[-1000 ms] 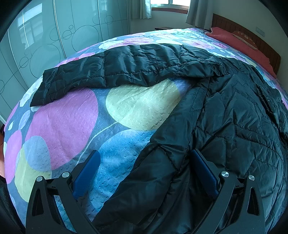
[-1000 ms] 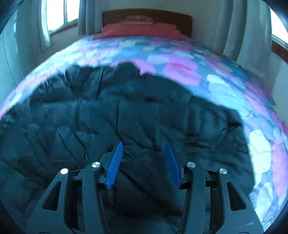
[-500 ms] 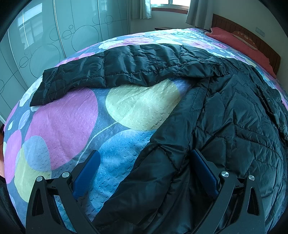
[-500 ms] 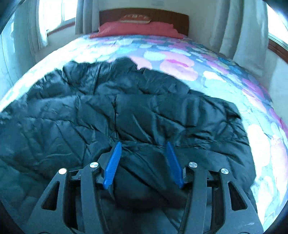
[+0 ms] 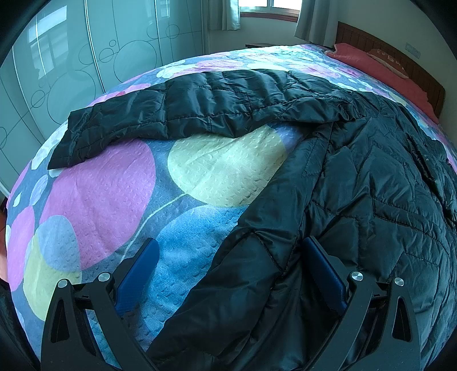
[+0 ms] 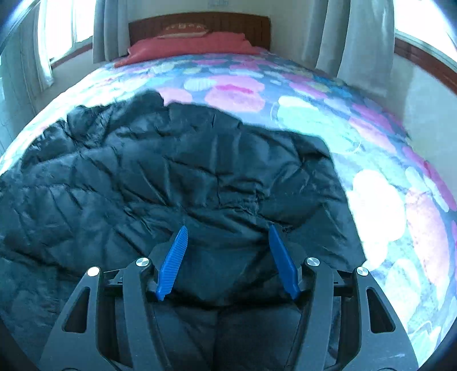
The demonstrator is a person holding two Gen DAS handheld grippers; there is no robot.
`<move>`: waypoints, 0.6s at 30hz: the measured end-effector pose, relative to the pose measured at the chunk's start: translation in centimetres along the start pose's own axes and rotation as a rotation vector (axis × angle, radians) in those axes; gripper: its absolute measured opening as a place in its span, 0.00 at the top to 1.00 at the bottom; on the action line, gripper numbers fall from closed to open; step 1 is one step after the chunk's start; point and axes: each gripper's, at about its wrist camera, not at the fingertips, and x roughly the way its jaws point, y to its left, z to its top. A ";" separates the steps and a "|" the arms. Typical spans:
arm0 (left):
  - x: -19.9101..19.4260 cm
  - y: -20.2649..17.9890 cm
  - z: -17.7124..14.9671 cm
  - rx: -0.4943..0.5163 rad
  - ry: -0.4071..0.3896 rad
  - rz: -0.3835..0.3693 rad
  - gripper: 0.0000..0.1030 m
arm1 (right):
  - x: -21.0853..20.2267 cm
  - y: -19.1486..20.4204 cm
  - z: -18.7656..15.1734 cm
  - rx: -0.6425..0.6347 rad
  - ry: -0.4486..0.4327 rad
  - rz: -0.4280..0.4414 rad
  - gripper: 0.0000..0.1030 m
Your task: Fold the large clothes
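Right wrist view is blurred; the jacket (image 6: 160,182) fills its lower left on the bed (image 6: 314,120), hem cut off. Right gripper (image 6: 227,237), jaws just opening, and left gripper (image 5: 228,256) gape, fabric loose between.

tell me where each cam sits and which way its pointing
Left wrist: on the left gripper, angled down over the jacket's edge toward the spread sleeve and wardrobe; only its open fingers show.
Right wrist: on the right gripper, angled down across the jacket toward the headboard; only its open fingers show, jaws just widened.
Shared: jacket, bedspread, red pillow.
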 end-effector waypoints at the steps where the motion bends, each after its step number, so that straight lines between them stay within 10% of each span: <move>1: 0.0 0.0 0.0 0.000 0.000 0.000 0.04 | 0.4 0.0 -0.2 -0.001 0.002 0.001 0.42; 18: -0.1 0.0 0.1 -0.001 0.008 -0.012 0.04 | 0.8 0.0 -0.3 0.016 -0.008 0.042 0.26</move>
